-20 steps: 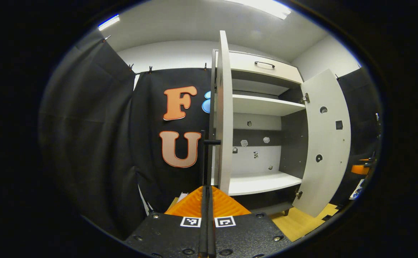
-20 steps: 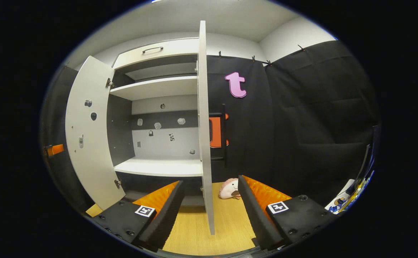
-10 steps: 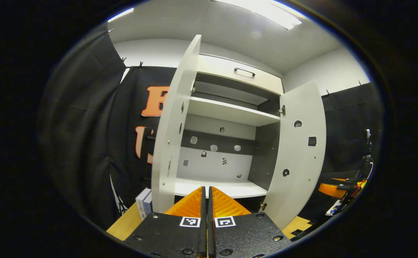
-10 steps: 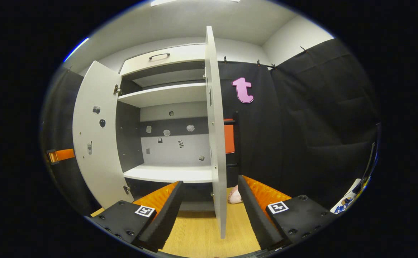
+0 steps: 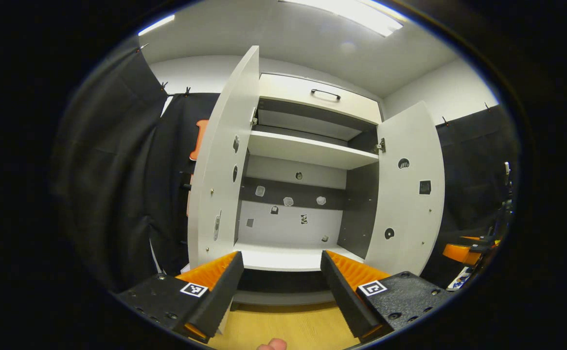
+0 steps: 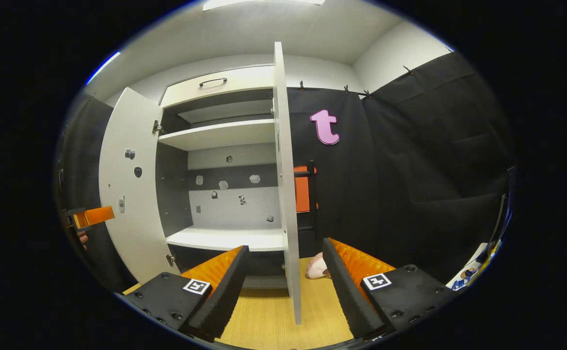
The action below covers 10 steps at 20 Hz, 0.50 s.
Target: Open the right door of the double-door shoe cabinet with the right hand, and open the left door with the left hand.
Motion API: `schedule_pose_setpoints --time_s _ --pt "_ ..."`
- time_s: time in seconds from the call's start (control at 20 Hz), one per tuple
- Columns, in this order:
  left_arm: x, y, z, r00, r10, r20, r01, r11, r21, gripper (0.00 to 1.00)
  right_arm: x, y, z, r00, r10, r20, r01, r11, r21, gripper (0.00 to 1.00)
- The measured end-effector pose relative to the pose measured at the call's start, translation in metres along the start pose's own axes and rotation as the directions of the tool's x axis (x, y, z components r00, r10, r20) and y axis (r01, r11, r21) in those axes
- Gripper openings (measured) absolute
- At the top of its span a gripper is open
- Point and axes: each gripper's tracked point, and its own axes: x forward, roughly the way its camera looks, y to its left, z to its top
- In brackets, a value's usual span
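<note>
Shoe cabinet (image 5: 308, 150) stands against the booth wall, both doors swung out, white shelves bare inside. Left door (image 5: 222, 165) hangs open on its hinges in the left gripper view; right door (image 5: 407, 189) stands open opposite. In the right gripper view the right door (image 6: 286, 184) shows edge-on between the fingers, touching neither; left door (image 6: 130, 180) open at far left. Top drawer (image 5: 317, 95) closed, dark handle. Wood floor (image 5: 283, 330) below. Left gripper (image 5: 281, 291) fingers spread wide, holding nothing. Right gripper (image 6: 283, 287) also wide apart, empty. Small plush toy (image 6: 316, 266) on the floor behind the right door.
</note>
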Motion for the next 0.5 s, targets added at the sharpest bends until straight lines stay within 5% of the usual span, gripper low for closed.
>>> schedule_pose_setpoints --time_s 0.5 --pt "0.0006 0.0106 0.0043 1.0 0.019 0.016 -0.02 1.0 0.02 0.95 0.0044 0.0075 -0.0005 1.0 0.023 -0.015 -0.022 1.0 0.011 0.94"
